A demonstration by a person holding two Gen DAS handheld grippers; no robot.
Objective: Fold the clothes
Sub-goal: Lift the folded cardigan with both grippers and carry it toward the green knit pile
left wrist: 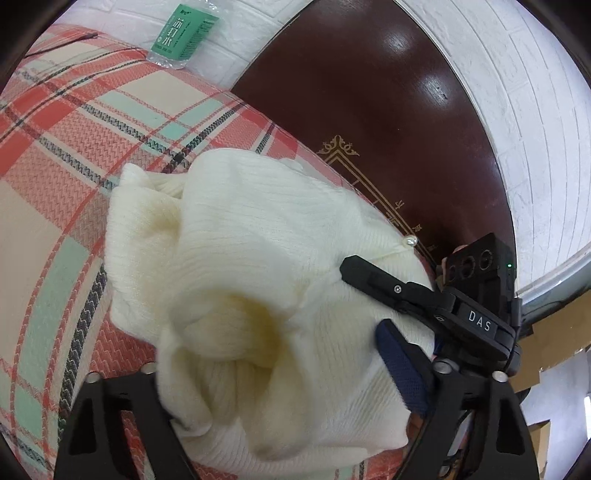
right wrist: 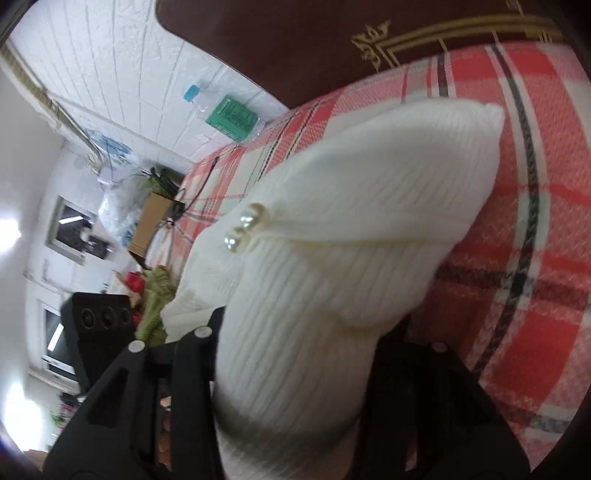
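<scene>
The landmark is the cream ribbed knit sweater (left wrist: 258,280), which lies bunched on a bed covered by a red, cream and mint plaid sheet (left wrist: 74,155).

Far to the left of the sweater in the left wrist view, beyond the sheet's edge, a green-labelled plastic water bottle (left wrist: 184,33) rests against the white brick-pattern wall (left wrist: 524,110). Nearer the sweater's lower left, the left gripper (left wrist: 280,398) has the cloth heaped between its two black fingers; the fabric fills the gap and hides the tips, and the jaws grip the bunched knit. A pearl button (left wrist: 410,242) sits on the sweater's right edge. Just right of it, the right gripper (left wrist: 364,306) comes in from the side, one black finger lying on top of the knit and a blue-padded finger below it, pinching a fold. Behind the sweater rises a dark brown headboard (left wrist: 369,92) with gold trim.

In the right wrist view, a heap of green and red clothes (right wrist: 155,295) lies left of the sweater (right wrist: 332,258), whose two pearl buttons (right wrist: 242,225) face the camera, and the cloth drapes between the right gripper's fingers.
</scene>
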